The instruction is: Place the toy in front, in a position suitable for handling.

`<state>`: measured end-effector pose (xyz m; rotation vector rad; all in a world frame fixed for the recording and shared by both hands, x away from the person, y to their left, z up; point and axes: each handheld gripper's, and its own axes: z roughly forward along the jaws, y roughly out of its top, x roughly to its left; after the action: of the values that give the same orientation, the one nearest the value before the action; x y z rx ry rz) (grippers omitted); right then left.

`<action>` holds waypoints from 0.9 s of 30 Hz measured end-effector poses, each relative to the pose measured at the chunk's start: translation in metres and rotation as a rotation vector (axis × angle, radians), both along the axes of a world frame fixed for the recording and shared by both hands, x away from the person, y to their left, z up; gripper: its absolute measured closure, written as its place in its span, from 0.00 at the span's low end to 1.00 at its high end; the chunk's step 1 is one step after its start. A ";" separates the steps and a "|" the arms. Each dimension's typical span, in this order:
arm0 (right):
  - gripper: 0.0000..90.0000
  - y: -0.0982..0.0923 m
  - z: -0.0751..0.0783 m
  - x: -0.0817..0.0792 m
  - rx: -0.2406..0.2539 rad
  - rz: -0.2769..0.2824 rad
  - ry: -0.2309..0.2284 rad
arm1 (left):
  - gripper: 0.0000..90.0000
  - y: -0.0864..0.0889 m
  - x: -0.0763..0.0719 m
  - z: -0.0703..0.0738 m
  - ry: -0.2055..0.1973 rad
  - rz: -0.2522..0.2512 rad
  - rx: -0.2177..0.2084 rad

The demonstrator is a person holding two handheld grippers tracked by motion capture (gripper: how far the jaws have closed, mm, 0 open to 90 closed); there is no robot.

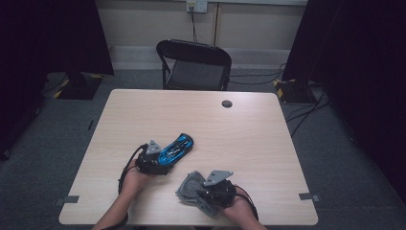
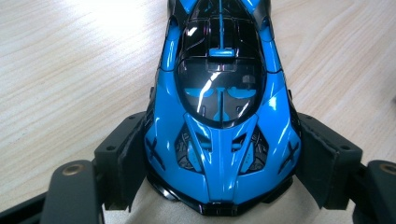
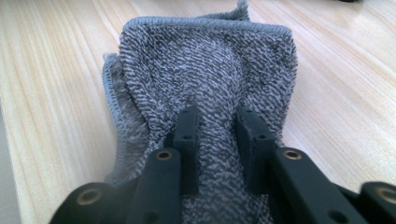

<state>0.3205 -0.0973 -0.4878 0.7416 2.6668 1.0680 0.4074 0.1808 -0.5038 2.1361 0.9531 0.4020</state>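
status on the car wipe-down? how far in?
Early. Done: left gripper is clamped on the blue toy car, and right gripper has pinched the grey cloth. Cloth and car sit apart on the table. Left, probably: bring the cloth to the car and wipe.

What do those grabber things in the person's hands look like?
Both are black. The left gripper and right gripper each wear a grey three-cornered plate on top and trail a black cable. Up close, the flat black pads sit on arms with brass-coloured rivets. A dark band circles the left wrist.
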 end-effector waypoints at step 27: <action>0.88 -0.014 0.019 0.034 0.086 -0.055 0.127 | 0.28 0.000 0.000 0.000 0.000 -0.001 0.000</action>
<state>0.3547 -0.1115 -0.4691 0.9222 2.7012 1.1647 0.4076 0.1809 -0.5038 2.1366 0.9526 0.4017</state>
